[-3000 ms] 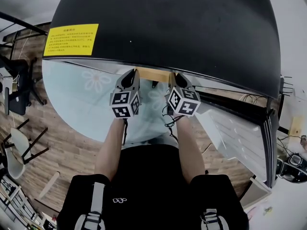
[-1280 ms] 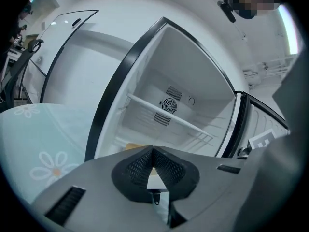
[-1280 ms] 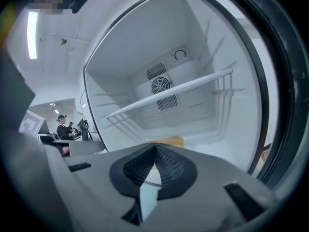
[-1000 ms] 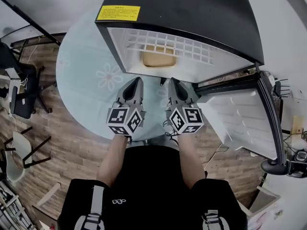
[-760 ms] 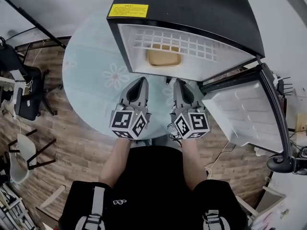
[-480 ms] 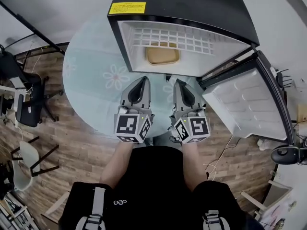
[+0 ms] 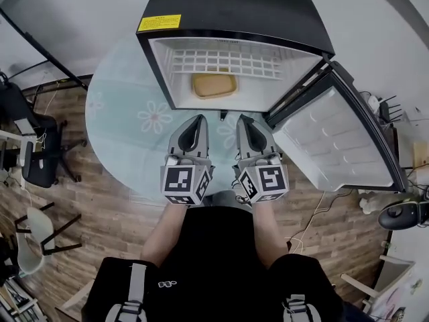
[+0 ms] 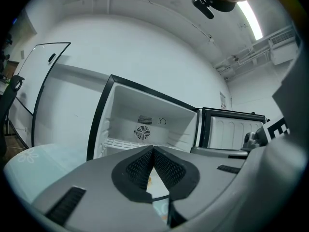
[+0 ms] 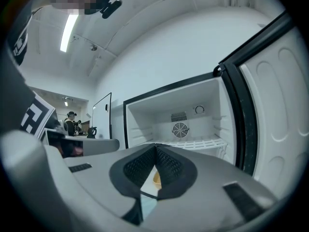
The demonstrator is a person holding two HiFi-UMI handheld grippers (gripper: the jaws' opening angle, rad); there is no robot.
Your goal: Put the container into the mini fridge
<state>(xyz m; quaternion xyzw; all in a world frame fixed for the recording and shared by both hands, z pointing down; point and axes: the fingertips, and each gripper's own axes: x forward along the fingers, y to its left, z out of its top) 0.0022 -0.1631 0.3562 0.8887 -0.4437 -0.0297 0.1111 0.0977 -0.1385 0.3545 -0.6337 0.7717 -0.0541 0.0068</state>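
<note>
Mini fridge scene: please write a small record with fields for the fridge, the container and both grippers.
Fridge: black mini fridge, white inside, on a round pale blue table
Door: fridge door, open wide
Container: tan shallow container, inside the fridge, below the white wire shelf
Left gripper: shut, empty, outside the fridge
Right gripper: shut, empty, outside the fridge

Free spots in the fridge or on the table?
Free: the wire shelf, the mini fridge floor either side of the container, the table left of the fridge. Tight: before the opening, where left gripper and right gripper sit shut; open door blocks the right.
</note>
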